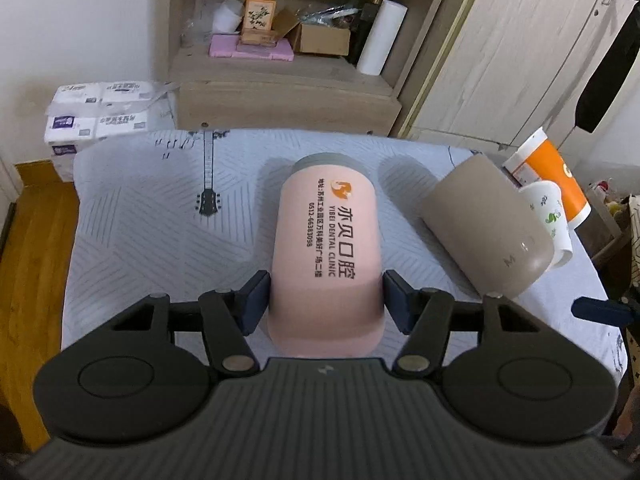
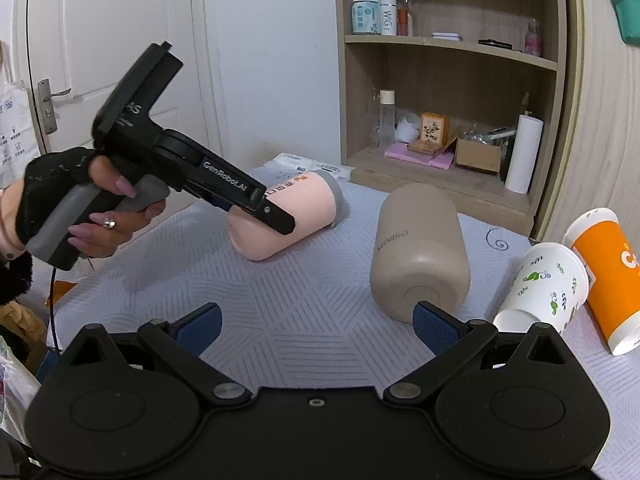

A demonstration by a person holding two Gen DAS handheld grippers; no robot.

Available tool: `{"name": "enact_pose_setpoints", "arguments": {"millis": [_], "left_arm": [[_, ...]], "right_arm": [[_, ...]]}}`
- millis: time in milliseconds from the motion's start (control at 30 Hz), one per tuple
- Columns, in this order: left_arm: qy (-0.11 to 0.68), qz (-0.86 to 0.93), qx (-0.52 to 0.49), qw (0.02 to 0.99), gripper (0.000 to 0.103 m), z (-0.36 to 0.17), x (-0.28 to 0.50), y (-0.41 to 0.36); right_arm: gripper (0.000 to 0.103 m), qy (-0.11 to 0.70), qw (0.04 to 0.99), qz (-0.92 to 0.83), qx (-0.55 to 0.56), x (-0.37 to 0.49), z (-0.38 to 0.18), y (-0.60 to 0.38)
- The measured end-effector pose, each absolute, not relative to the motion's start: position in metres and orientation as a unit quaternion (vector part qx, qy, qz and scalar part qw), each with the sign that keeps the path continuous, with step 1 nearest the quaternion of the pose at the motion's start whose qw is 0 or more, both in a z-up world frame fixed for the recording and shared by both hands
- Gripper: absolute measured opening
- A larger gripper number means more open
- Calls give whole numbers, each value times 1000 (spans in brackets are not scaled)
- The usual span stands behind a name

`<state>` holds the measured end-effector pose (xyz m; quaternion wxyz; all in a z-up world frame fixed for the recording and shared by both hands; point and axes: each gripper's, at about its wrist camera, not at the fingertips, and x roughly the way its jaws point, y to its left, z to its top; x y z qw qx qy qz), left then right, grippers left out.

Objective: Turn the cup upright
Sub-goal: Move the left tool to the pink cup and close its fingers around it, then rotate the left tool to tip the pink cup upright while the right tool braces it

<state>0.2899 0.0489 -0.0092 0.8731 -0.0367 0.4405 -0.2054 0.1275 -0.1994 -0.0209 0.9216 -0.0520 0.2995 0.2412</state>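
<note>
Lying on its side on the patterned cloth [image 1: 140, 220], the pink cup [image 1: 326, 256] points its grey end away from the left gripper [image 1: 325, 302], whose pads [image 1: 253, 300] press against both flanks of the cup near its closed base. Beside it, a beige cup [image 1: 486, 226] also lies on its side, with a white paper cup [image 2: 540, 292] and an orange cup [image 2: 604, 276] tipped over further right. The right gripper [image 2: 316, 326] hovers above the cloth, jaws spread wide and holding nothing, one pad [image 2: 434, 326] just before the beige cup's base.
</note>
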Motion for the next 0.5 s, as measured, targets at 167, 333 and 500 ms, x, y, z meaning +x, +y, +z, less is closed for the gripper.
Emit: {"name": "enact_pose_setpoints", "arguments": {"millis": [167,333,500], "left_arm": [[475,-200,-51,856,60,-1,263,37],[516,-200,-46,832,60,4,230,21],[529,-203,-50,822,60,9,196,3]], "right_arm": [[103,305,919,245,-44,127,-24,-206],[103,331,908,257,-20,115,-29,-221],[103,337,905,259,-18,100,-33,-232]]}}
